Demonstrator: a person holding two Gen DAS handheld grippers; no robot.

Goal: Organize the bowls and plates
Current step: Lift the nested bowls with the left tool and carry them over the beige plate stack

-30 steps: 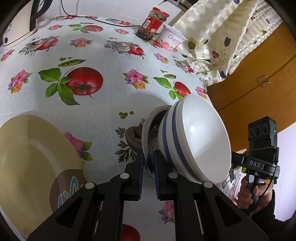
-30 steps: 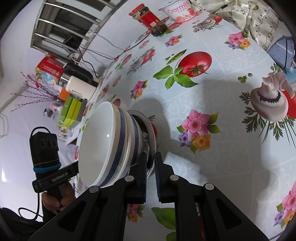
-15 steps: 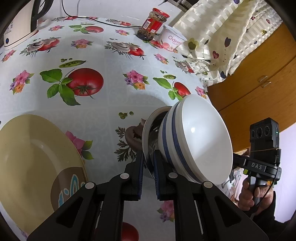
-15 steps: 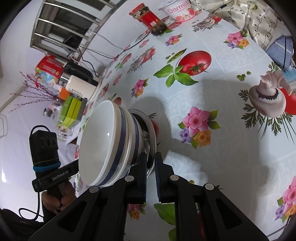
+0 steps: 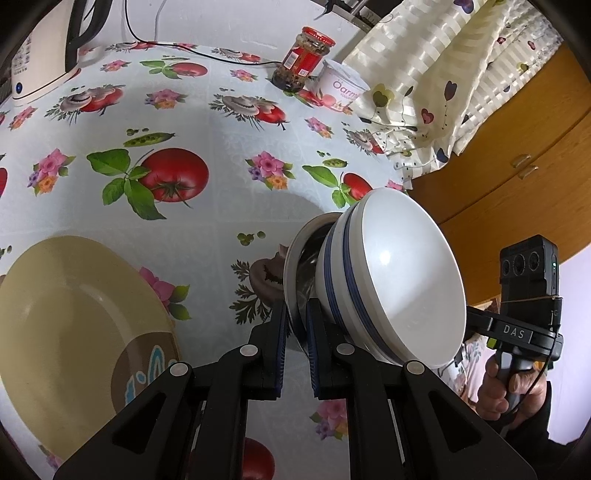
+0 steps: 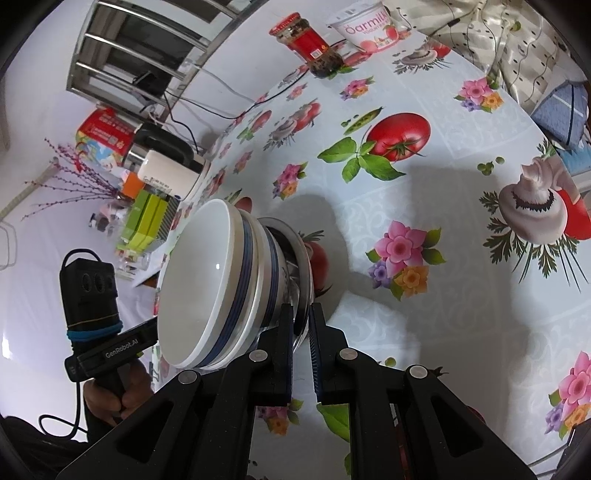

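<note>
- On the far left of my left wrist view, a yellow plate [image 5: 74, 325] lay flat on the desk [image 5: 207, 229], well apart from the stack I was holding.
- My left tongs [image 5: 295, 325] were clamped on the rim of a steel plate [image 5: 293, 266], one finger on each face of its lower edge.
- Two white bowls with blue bands [image 5: 399, 288], nested together, sat in that steel plate just right of the left tongs; the whole stack was tipped on edge above the desk, the bowl mouths facing right.
- Past the stack, at the right edge, a hand [image 5: 509, 391] gripped the other handle.
- In my right wrist view the same bowls [image 6: 210, 288] lay left of the right tongs [image 6: 302, 325], their mouths facing left.
- My right tongs pinched the opposite rim of the steel plate [image 6: 304, 266], fully closed on the thin edge.
- A red-lidded jar [image 6: 306, 44] and a yoghurt tub [image 6: 365, 26] stood at the desk's far edge.
</note>
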